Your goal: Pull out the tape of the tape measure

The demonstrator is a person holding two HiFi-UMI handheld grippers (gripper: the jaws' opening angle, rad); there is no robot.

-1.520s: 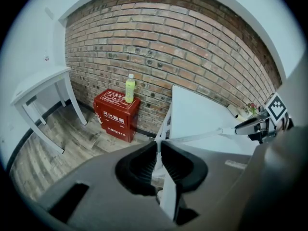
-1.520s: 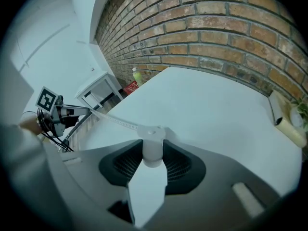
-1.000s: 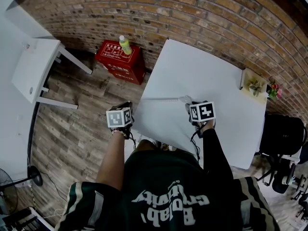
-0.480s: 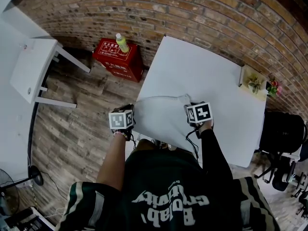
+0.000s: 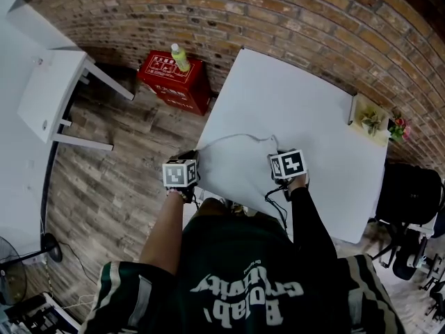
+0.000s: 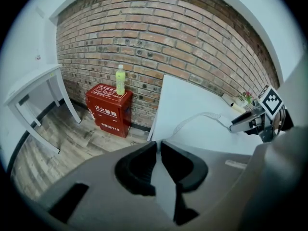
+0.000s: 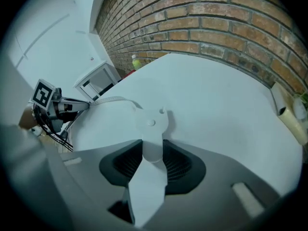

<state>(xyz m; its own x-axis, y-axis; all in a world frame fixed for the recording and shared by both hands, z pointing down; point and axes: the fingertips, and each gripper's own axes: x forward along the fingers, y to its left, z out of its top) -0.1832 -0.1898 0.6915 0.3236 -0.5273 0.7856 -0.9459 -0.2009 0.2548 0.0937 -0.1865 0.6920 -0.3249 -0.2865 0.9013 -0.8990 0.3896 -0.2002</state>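
The tape measure's white case (image 7: 151, 124) sits between the jaws of my right gripper (image 7: 153, 147), which is shut on it just above the white table (image 5: 313, 110). Its pale tape (image 5: 235, 137) runs out leftward in a slack upward bow to my left gripper (image 5: 190, 156). That gripper hangs off the table's left front corner, its jaws nearly closed with the tape's end pinched between them. In the left gripper view the tape (image 6: 195, 120) curves from the left gripper (image 6: 158, 147) across to the right gripper (image 6: 248, 123).
A red box (image 5: 174, 83) with a green bottle (image 5: 181, 56) on top stands on the wooden floor by the brick wall. A white side table (image 5: 49, 92) is at the left. A small planter (image 5: 370, 120) sits at the table's right edge, with a black chair (image 5: 410, 193) beyond.
The two grippers have come a little closer together. The tape, stretched straight a second ago, now bows in a slack arc.
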